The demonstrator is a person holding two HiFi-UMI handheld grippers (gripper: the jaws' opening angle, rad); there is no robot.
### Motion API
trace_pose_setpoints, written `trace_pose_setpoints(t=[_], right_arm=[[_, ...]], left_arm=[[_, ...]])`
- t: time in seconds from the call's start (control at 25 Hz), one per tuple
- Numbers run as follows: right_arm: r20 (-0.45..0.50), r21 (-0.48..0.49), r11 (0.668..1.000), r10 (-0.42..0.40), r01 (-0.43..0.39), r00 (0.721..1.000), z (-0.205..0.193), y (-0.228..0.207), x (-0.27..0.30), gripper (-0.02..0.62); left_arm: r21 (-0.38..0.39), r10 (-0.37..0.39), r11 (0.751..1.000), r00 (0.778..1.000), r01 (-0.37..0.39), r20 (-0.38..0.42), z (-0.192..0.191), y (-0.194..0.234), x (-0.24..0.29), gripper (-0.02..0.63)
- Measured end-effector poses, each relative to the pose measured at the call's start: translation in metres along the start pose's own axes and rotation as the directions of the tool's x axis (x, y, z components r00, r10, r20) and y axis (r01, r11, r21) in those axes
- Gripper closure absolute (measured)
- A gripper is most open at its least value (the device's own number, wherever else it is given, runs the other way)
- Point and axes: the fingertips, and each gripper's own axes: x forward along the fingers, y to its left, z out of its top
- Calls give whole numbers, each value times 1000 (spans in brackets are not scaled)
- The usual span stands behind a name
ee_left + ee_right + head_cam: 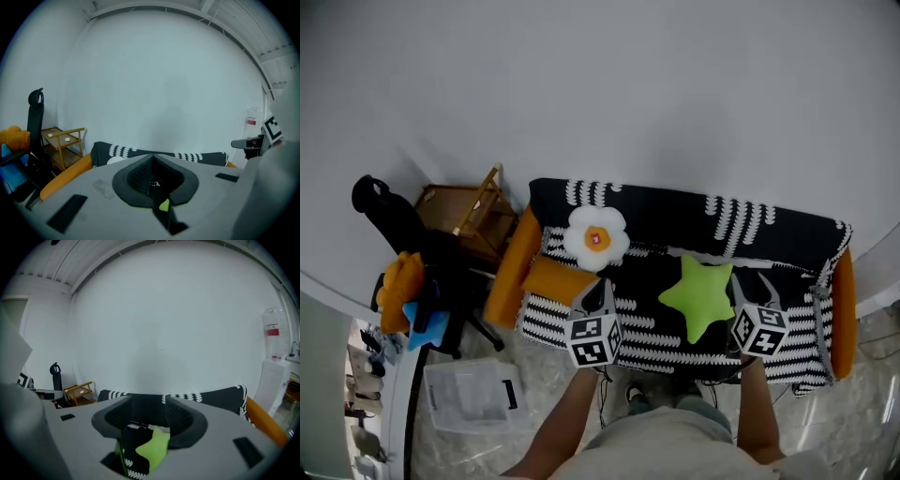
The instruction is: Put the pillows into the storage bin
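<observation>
Three pillows lie on the black-and-white patterned sofa (769, 234): a white flower pillow (596, 238) against the backrest, a green star pillow (698, 295) mid-seat, and an orange pillow (558, 279) by the left arm. A clear storage bin (473, 396) stands on the floor, left of the sofa's front. My left gripper (601, 291) hovers over the seat's front between the orange and star pillows, jaws together and holding nothing; only a thin slit shows in the left gripper view (153, 182). My right gripper (751, 284) hangs just right of the star pillow, open and empty; the star pillow (152, 448) shows through its gap (147, 427).
A wooden side table (473, 211) stands left of the sofa. In front of it is a black office chair (394, 220) with orange and blue items (403, 286) on it. The sofa's orange arms (508, 272) stick out at both ends. My feet (637, 394) are at the sofa's front edge.
</observation>
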Motion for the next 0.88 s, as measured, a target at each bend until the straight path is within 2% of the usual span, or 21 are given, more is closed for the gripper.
trace_pose_setpoints(t=[0.2,0.44,0.68,0.8,0.88], right_arm=[[-18,38,997,-62,62,998,-9,-50,-9,378],[-51,95,983,-155,159,987,-30,-115,-23,379],[-100,129,978,-150,162,984,-61,-150,-13,379],[-161,128,983,-111,133,981,-90,-161,2,379],[-202,134,985,-77,106,976,-112,-166,16,379]], left_arm=[[5,-50,999,998,50,-41,-12,-43,25,604],[35,-131,990,985,135,-112,-33,-101,61,604],[66,-148,985,973,161,-177,-54,-137,90,604],[108,-117,984,969,143,-218,-80,-142,102,604],[97,-96,987,959,126,-268,-107,-140,111,604]])
